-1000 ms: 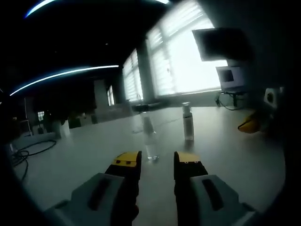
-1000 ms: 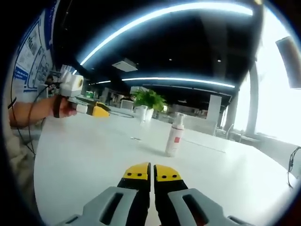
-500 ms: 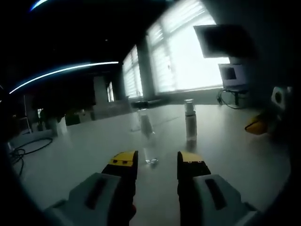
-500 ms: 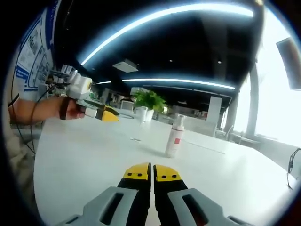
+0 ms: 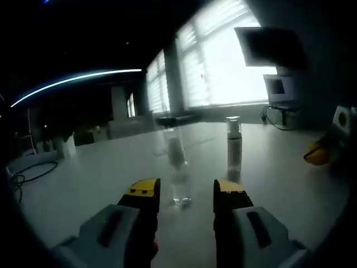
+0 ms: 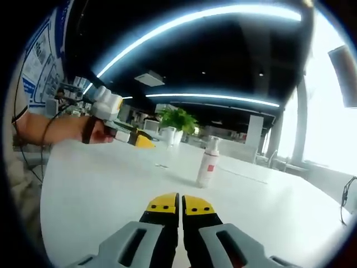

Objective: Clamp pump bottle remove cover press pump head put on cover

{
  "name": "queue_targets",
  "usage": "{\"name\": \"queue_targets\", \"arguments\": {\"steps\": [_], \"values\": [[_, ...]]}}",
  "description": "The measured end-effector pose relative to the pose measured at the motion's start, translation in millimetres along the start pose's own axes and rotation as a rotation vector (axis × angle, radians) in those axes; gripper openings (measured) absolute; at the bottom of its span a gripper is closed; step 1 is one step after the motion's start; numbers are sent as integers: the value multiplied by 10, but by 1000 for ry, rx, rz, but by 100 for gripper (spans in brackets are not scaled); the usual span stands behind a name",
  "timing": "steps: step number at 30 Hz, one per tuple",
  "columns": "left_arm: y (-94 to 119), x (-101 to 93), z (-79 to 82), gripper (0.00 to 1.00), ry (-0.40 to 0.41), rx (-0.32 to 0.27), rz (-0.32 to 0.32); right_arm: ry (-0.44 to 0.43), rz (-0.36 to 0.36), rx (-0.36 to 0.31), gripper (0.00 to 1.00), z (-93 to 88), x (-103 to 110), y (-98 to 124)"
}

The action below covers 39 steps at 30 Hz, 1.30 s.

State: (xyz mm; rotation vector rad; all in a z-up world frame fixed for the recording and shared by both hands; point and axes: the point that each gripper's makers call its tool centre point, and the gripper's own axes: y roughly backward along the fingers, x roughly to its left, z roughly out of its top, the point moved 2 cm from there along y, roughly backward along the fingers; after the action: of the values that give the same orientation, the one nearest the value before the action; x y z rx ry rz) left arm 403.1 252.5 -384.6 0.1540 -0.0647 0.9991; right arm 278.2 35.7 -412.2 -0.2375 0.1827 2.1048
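A white pump bottle (image 6: 207, 163) with a red label stands upright on the white table (image 6: 100, 195); in the left gripper view the pump bottle (image 5: 234, 146) is dim against bright windows. A clear, tall cover (image 5: 177, 163) stands on the table just ahead of my left gripper (image 5: 186, 192), which is open with nothing between its jaws. In the right gripper view a hand holds the left gripper (image 6: 134, 139) out over the table, left of the bottle. My right gripper (image 6: 180, 205) is shut and empty, low over the table, well short of the bottle.
The right gripper's yellow tip (image 5: 319, 153) shows at the right edge of the left gripper view. A potted plant (image 6: 177, 120) stands beyond the bottle. A cable (image 5: 30, 170) lies at the far left. A monitor (image 5: 279, 89) stands by the windows.
My left gripper has moved forward toward the clear cover and the bottle, which look larger now; in the right gripper view it has travelled rightward. The right gripper has stayed still and shut.
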Motion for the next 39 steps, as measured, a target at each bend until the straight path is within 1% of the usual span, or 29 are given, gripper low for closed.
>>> {"name": "queue_targets", "arguments": {"steps": [3,8,9,11,13,18,25,27,29,30,33,37,39], "values": [[-92,33,-18,30,13,5,10,0,0,2,0,-6,-5,-4],[-154,36,-58,30,26,16,14,1,4,2,0,-3,6,-2],[-179,50,-71,30,32,20,16,2,4,2,0,-3,6,-2],[-209,48,-100,30,71,19,24,3,5,3,0,-4,7,-2],[-276,68,-121,30,83,19,20,5,5,3,0,-6,7,-3],[-365,1,-105,30,64,27,21,5,3,2,0,-4,6,-2],[-455,9,-104,30,47,30,34,8,5,3,0,-6,13,-1],[-453,13,-111,29,38,17,44,9,3,5,0,-8,11,-1],[-508,29,-122,28,37,13,49,10,3,6,0,-8,12,-2],[-526,36,-132,28,45,3,45,11,2,7,0,-10,11,-3],[-575,81,-177,28,56,7,50,13,1,7,0,-11,10,-2],[-587,111,-211,27,65,-5,47,18,3,11,0,-18,15,-3],[-598,146,-243,26,84,-17,47,21,4,10,0,-15,20,0]]}}
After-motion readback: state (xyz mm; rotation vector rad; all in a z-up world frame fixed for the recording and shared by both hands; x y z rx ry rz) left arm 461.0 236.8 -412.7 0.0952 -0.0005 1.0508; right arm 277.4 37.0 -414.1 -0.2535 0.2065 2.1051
